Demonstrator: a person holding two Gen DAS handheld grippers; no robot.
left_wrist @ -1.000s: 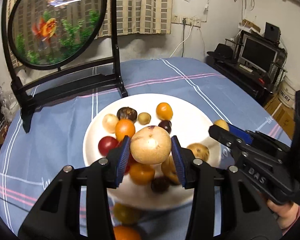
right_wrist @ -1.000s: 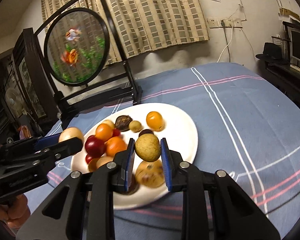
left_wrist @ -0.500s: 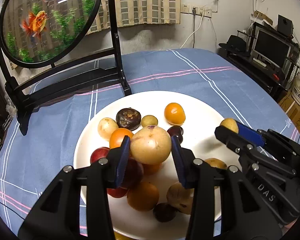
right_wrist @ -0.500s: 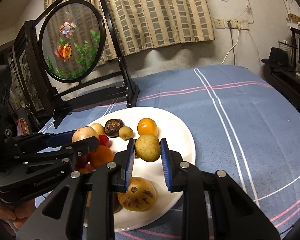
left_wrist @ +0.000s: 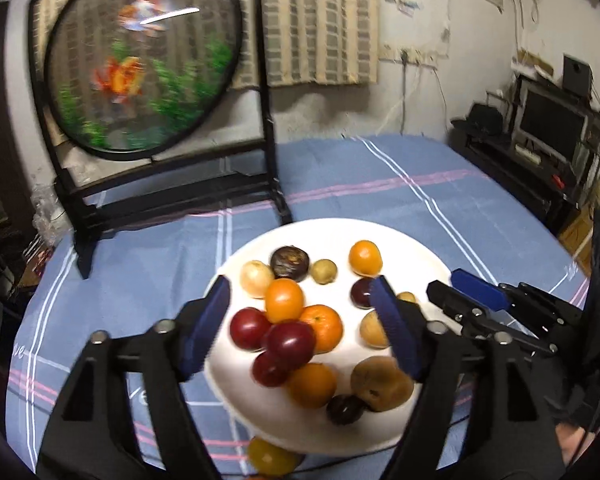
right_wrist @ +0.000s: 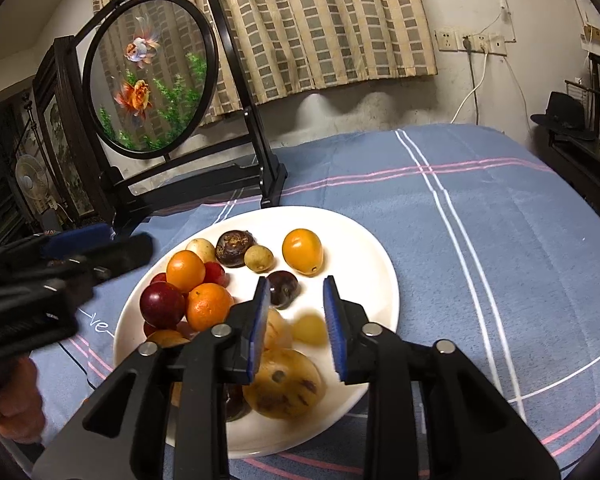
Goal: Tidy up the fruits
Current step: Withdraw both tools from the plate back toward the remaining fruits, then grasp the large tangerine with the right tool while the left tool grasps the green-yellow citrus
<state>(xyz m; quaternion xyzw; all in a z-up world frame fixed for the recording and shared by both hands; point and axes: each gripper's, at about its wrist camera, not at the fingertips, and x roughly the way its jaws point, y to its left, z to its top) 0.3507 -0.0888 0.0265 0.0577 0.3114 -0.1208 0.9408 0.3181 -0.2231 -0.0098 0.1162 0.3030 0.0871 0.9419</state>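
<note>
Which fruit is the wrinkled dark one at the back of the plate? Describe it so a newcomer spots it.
Find the white plate on the blue cloth. On its far side, nearest the goldfish screen, sits the dark wrinkled fruit. Its neighbours are smooth and pale; it alone is blackish-brown and ridged.

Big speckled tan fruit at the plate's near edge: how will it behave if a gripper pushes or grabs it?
The speckled tan fruit is round, so a push would probably roll it. It sits close to the white plate rim, so it might roll off. Dark blotches suggest soft skin; a hard squeeze could bruise it.
</note>
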